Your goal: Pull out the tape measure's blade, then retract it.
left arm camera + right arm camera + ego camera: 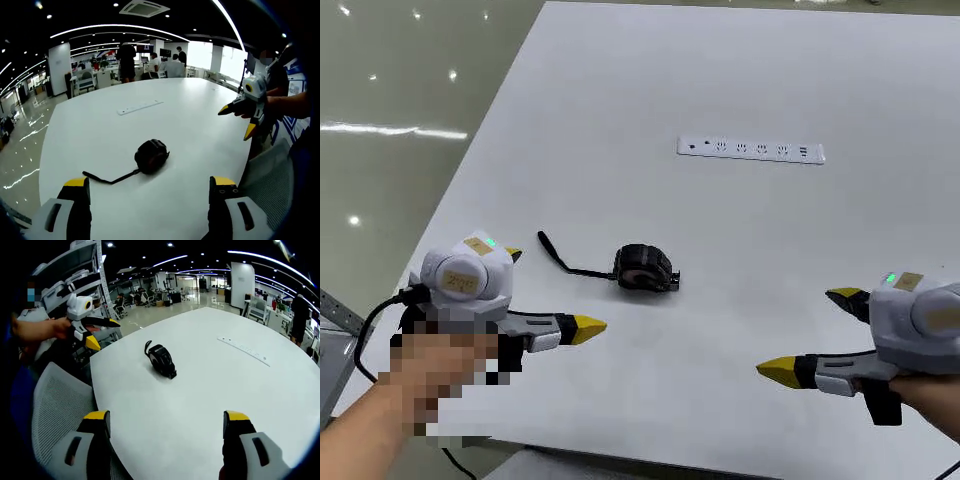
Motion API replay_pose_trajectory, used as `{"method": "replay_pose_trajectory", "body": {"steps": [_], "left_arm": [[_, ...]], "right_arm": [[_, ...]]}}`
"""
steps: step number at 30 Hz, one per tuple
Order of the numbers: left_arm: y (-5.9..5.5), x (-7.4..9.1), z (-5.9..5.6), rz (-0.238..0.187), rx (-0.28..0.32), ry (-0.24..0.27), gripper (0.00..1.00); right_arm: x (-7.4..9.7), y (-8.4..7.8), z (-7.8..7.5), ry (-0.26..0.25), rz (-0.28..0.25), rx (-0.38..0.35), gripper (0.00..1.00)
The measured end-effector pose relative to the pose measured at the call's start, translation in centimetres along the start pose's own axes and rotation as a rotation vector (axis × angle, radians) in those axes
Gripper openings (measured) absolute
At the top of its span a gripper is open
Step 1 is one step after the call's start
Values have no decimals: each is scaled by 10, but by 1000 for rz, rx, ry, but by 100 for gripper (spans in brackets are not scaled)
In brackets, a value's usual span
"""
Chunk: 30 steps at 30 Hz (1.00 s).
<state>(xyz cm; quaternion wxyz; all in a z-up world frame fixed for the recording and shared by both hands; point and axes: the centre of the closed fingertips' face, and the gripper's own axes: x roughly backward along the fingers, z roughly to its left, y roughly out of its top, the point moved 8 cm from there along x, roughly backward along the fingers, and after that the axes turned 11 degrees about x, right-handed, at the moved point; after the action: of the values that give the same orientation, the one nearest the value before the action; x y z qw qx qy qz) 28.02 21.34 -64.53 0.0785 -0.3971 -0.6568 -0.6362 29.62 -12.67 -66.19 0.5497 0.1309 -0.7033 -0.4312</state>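
Centrally on the white table (650,80) lies the black round tape measure (645,268), its black strap (558,257) toward 9 o'clock. White flat power strip (751,150) at 1 o'clock, well apart. Left gripper (550,290) at 8 o'clock, right gripper (807,332) at 4 o'clock; both w/ jaws apart, holding nothing.

Your white worktable (720,60), glossy reflective floor (390,90) on your left, curved light strips (125,26) overhead, bright windows (200,54), metal shelving (82,267), grey mesh chair (55,405) beside you.
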Motion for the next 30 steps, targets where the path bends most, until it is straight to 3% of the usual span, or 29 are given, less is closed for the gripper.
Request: {"method": "replay_pose_trajectory", "body": {"steps": [3, 5, 13, 30], "left_arm": [[3, -10, -2, 2, -10, -17, 95], [5, -17, -3, 9, -47, -22, 95], [14, -37, -7, 17, -62, -48, 93], [19, -75, -13, 97, -191, -90, 89]], "right_arm": [[-12, 5, -1, 20, 1, 18, 89], [-21, 8, -2, 31, 2, 31, 88], [-50, 17, -8, 87, 14, 77, 85], [-102, 19, -22, 175, 50, 200, 77]]}}
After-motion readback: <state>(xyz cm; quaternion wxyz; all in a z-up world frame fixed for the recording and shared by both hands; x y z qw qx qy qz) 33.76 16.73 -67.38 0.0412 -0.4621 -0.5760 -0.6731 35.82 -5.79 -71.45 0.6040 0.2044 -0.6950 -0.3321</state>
